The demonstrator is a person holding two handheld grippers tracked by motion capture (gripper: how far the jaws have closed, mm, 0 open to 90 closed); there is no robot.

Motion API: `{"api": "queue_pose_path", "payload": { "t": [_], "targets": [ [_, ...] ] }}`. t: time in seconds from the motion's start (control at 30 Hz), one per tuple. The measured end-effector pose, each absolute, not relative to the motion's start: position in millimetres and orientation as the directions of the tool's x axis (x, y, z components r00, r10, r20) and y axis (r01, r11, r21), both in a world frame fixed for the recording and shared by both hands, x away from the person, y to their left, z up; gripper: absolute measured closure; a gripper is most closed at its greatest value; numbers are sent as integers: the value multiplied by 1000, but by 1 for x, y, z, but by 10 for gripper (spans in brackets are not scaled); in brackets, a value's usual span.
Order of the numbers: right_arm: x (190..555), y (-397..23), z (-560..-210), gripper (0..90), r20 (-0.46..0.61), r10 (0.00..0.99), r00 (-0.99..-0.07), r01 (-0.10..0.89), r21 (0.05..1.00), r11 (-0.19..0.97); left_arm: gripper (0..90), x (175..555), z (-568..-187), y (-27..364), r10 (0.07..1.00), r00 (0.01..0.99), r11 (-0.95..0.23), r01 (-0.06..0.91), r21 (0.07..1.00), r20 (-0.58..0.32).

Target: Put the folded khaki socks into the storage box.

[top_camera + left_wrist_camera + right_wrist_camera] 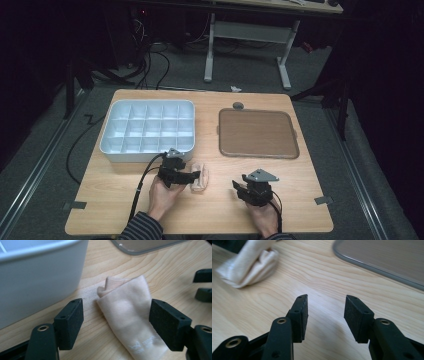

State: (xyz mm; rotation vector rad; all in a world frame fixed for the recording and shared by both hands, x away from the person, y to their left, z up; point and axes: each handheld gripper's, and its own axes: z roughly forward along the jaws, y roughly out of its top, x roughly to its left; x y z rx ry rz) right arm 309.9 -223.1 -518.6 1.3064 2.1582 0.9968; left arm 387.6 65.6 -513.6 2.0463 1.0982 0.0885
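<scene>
A folded cream cloth (202, 184) lies on the wooden table just in front of the white box. My left gripper (194, 175) reaches over it from the left. In the left gripper view the cloth (127, 307) lies between the wide-set jaws of my left gripper (121, 320); the left pad stands clear of it and the right pad is close beside its edge. My right gripper (240, 187) rests to the right of the cloth, open over bare wood. In the right gripper view nothing is between the jaws of the right gripper (325, 312), and the cloth (249, 262) sits at upper left.
A white compartment box (145, 156) stands at the back left, its wall (37, 277) close beside the left jaw. A flat brown tray (257, 132) lies at the back right, its rim (372, 267) ahead of the right gripper. A table-frame stands on the floor beyond.
</scene>
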Motion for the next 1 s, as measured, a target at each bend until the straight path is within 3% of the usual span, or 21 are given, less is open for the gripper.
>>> {"api": "queue_pose_path", "payload": {
  "t": [0.23, 0.47, 0.7, 1.0],
  "targets": [
    [311, -243, -524, 533, -23, 912, -409, 599, 747, 287, 326, 389, -520, 59, 726, 627, -344, 688, 639, -283],
    [315, -253, -529, 517, -54, 930, -363, 617, 734, 283, 497, 389, -519, 54, 704, 650, -374, 682, 628, -287],
    [316, -254, -531, 484, -77, 933, -351, 609, 738, 289, 579, 390, -519, 55, 683, 656, -373, 691, 619, -321],
    [321, -259, -531, 443, -22, 940, -340, 634, 733, 247, 671, 391, -519, 56, 661, 666, -379, 694, 612, -346]
  ]
}}
